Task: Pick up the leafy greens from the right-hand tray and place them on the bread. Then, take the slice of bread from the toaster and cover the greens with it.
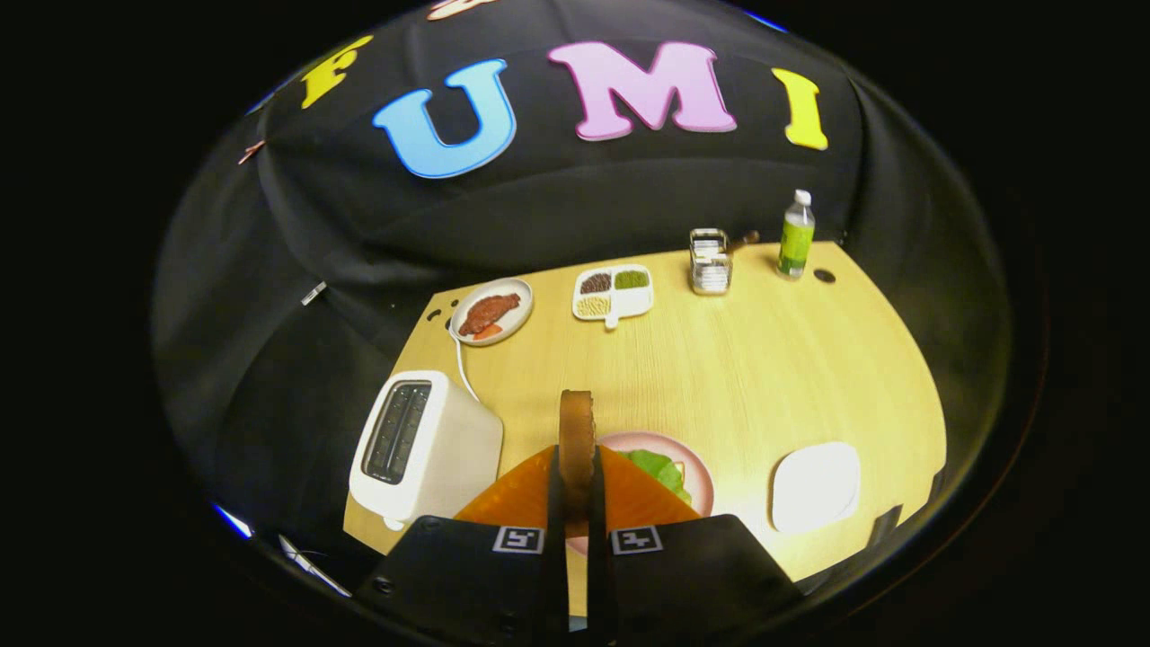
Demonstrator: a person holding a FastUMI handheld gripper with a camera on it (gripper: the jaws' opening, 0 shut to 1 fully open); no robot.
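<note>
The slice of bread is brown and toasted. It stands up on its thin edge, so you see its rounded crust from the side. The claw is closed tight on it, with one finger pressing on each flat side. The top of the slice sticks up above the fingers.

Just past the fingers sits a round pink plate. The leafy greens lie on it. They are bright green and crinkly. A bit of pale bread shows under them at the edge. So the held slice hangs just in front of the plate, a little to its left.

The toaster is white and smooth with round corners. It stands just left of the claw, and its dark slot looks up. A white cord runs from behind it.

To the right of the pink plate is a white tray with soft round corners.

The table is light wood with fine lines in it. Far across it stand a white oval dish with brown meat, a white dish with four parts full of small beans, a shiny metal holder, and a green bottle with a white cap.
</note>
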